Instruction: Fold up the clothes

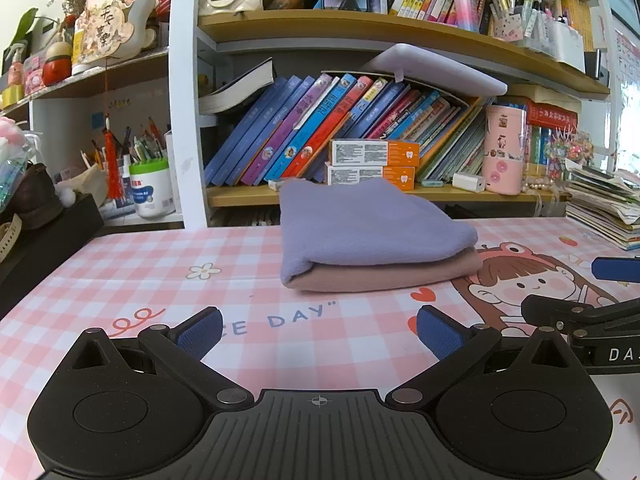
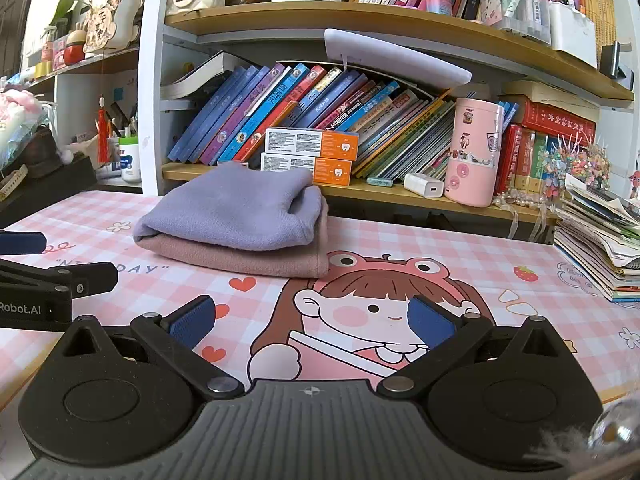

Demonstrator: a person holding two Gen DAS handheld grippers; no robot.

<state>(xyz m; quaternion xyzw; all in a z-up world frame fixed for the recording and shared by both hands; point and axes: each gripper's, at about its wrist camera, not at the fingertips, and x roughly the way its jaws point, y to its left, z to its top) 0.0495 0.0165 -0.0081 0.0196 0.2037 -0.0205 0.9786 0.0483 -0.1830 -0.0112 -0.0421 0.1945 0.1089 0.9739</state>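
— Folded clothes, then: where from the two hand-held tools?

— Starting at the left gripper: black two-finger frame, blue ribbed pads spread wide, nothing between them, nothing touched. Hovering low over the pink-and-white checked cartoon table mat. Same for the right gripper: blue pads wide apart, empty, above the printed cartoon girl in a frog hat.

— And side by side?

— Close neighbours. Right tool visible at the right edge of the left wrist view, left tool at the left edge of the right wrist view.

— Further out?

— Open mat ahead of both sets of fingers, then the stack: lilac folded knit garment lying on top of a dusty-pink folded garment, near the back edge of the mat. Rounded fold edge toward the left gripper; pink layer poking out below and to the right.

— Room around it?

— Bare mat to the left and front. Tighter behind: wooden bookshelf with leaning blue and purple books, two orange-and-white boxes, a pink cylindrical canister. At far right, a ragged pile of paper booklets on the mat's edge, well apart from the stack.
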